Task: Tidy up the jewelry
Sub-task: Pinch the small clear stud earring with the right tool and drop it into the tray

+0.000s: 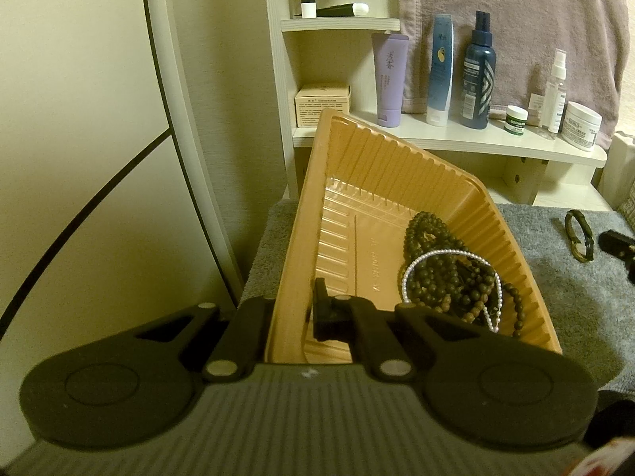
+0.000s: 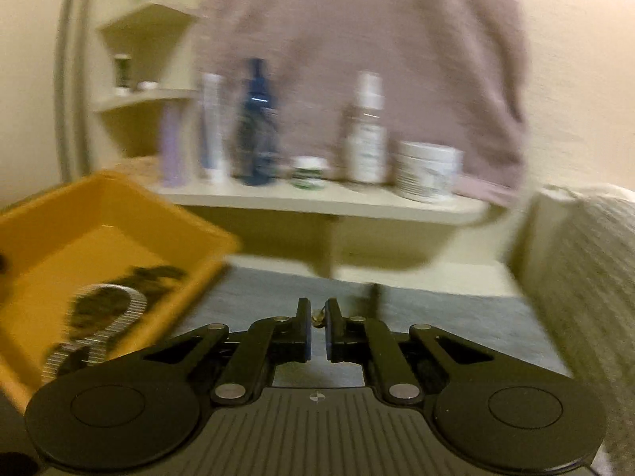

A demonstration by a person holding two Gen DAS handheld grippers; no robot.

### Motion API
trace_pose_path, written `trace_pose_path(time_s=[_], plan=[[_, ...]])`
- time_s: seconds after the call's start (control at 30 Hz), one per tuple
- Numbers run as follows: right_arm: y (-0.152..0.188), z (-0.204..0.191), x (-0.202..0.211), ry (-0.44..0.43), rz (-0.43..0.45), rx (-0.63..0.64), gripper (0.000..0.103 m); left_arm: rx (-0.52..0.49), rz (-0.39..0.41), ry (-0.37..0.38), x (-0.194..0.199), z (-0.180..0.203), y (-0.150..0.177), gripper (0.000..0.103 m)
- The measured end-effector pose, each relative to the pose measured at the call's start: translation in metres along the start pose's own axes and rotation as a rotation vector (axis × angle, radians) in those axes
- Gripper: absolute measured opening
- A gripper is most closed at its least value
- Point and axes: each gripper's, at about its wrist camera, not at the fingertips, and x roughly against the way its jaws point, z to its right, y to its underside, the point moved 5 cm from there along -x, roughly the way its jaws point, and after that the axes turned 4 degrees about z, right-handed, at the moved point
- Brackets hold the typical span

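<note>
My left gripper (image 1: 289,304) is shut on the near wall of an orange ribbed tray (image 1: 397,166) and holds it tilted over the grey mat. Dark brown bead strands (image 1: 436,277) and a white pearl strand (image 1: 448,256) lie bunched in the tray's low corner. In the blurred right wrist view, my right gripper (image 2: 317,311) is shut on a small gold-coloured piece (image 2: 316,317) above the mat; I cannot tell what it belongs to. The tray (image 2: 119,206) sits to its left. An olive bracelet (image 1: 579,238) lies on the mat right of the tray.
A white shelf unit (image 1: 456,139) behind the mat carries tubes, spray bottles and cream jars, with a pinkish towel (image 1: 516,20) hanging behind them. A curved mirror frame (image 1: 174,119) stands at the left. A black object (image 1: 615,242) shows at the mat's right edge.
</note>
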Motion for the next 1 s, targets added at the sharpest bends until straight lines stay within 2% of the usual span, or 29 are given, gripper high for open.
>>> trace_pose_path(time_s=[0.27, 0.4, 0.67, 0.7, 0.77, 0.8, 0.83, 1.0], plan=[[-0.010, -0.093, 0.009, -0.319, -0.012, 0.066, 0.006, 0.000, 0.000, 0.001, 0.000, 0.000, 0.000, 0.004], [-0.010, -0.124, 0.009, -0.399, -0.016, 0.107, 0.006, 0.002, 0.000, 0.003, 0.000, -0.001, 0.001, 0.004], [-0.009, -0.138, 0.005, -0.461, -0.028, 0.129, 0.007, 0.004, 0.000, 0.003, 0.000, -0.001, 0.001, 0.004], [-0.009, -0.137, 0.006, -0.455, -0.028, 0.134, 0.010, 0.004, 0.000, 0.003, 0.000, -0.001, 0.001, 0.004], [-0.008, -0.134, 0.009, -0.444, -0.023, 0.128, 0.023, 0.004, 0.000, 0.004, 0.000, -0.001, 0.001, 0.004], [-0.008, -0.131, 0.010, -0.435, -0.021, 0.120, 0.037, 0.004, 0.000, 0.004, 0.000, -0.001, 0.000, 0.004], [-0.008, -0.128, 0.011, -0.428, -0.017, 0.112, 0.044, 0.004, 0.000, 0.004, 0.000, 0.000, 0.000, 0.004], [-0.008, -0.103, 0.013, -0.346, -0.012, 0.083, 0.044, 0.004, 0.001, 0.004, 0.000, -0.001, 0.000, 0.004]])
